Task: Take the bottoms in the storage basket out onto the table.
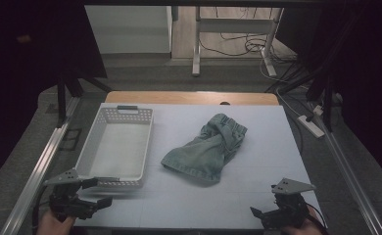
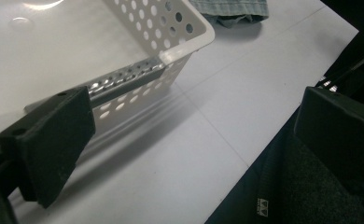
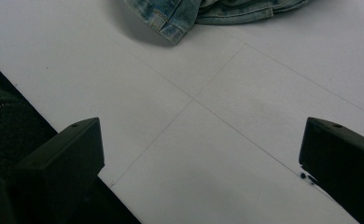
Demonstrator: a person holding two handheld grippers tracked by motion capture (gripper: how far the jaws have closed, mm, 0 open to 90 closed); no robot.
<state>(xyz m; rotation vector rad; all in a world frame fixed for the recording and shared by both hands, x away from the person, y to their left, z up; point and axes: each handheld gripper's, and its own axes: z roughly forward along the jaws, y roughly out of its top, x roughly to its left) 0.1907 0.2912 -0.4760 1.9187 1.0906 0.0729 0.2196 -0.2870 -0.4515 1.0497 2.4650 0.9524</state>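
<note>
1. The left gripper (image 1: 100, 192) sits at the near left corner of the table (image 1: 257, 196), just in front of the basket (image 1: 93, 142). Its jaws stand wide apart and hold nothing; in the left gripper view one jaw lies close by the basket's near wall, though I cannot tell whether it touches.
2. The basket is white with perforated walls and stands on the left part of the table, its long side running away from the person. Its inside is bare.
3. The shorts (image 1: 206, 149), faded denim, lie crumpled at the middle of the table, just right of the basket and apart from it, waistband toward the far side. Both grippers are well apart from them.
4. The right gripper (image 1: 258, 215) rests at the near right corner, held by a hand (image 1: 297, 229). Its jaws are spread wide with only bare table between them; the shorts' hem shows ahead in the right gripper view.
</note>
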